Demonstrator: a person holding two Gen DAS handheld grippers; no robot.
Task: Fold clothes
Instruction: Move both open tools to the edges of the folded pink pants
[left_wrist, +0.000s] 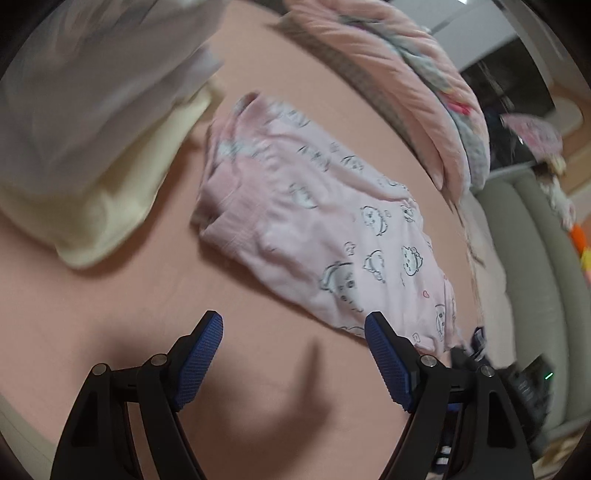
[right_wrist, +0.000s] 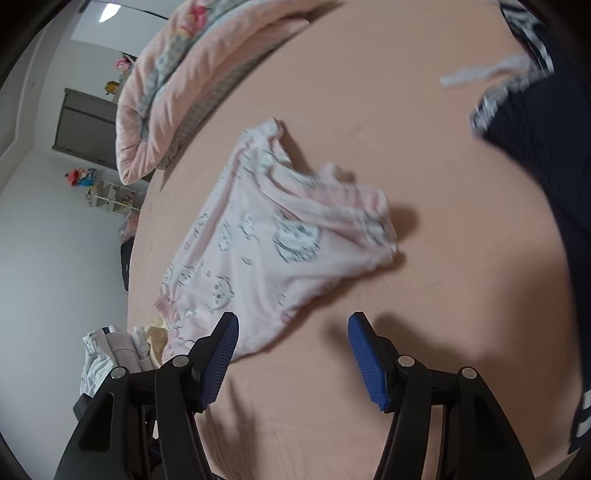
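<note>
Both grippers' fingers (left_wrist: 216, 325) (right_wrist: 231, 325) gape wide, holding nothing, above pink printed garment (left_wrist: 314, 221).

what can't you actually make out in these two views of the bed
- Left wrist view: white and cream clothes are motion-blurred; garment types unclear.
- Left wrist view: dark device sits behind the left hand-held gripper, blurred.
- Right wrist view: dark striped fabric is cut off by the frame edge.
- Both views: pink printed garment is bunched; type unclear.
</note>
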